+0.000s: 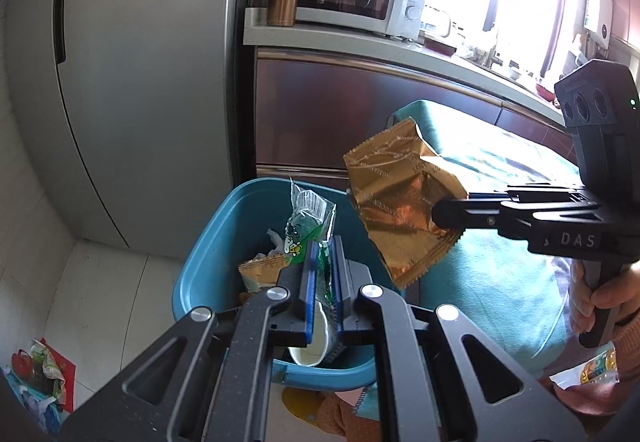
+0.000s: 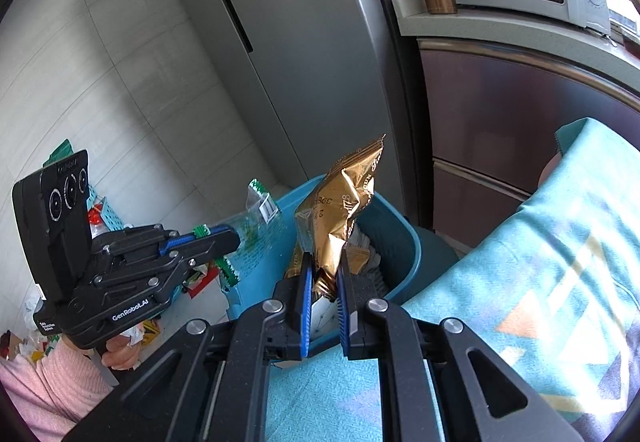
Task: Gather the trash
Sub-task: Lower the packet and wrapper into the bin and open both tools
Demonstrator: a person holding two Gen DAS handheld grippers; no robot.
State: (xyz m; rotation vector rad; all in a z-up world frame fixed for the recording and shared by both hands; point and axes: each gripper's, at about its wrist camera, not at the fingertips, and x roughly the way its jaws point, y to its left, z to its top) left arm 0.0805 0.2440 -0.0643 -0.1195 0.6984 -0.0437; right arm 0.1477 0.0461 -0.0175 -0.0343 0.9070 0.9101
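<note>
Now both wrappers hang over the blue bin (image 1: 200,254): left tool (image 1: 325,284) clenches the green wrapper (image 1: 308,226), right tool (image 2: 325,284) the gold wrapper (image 2: 344,210) — light, crinkly, slippery film, best pinched at a sealed edge.

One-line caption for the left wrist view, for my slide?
Left gripper holds a green wrapper above the blue bin.
</note>
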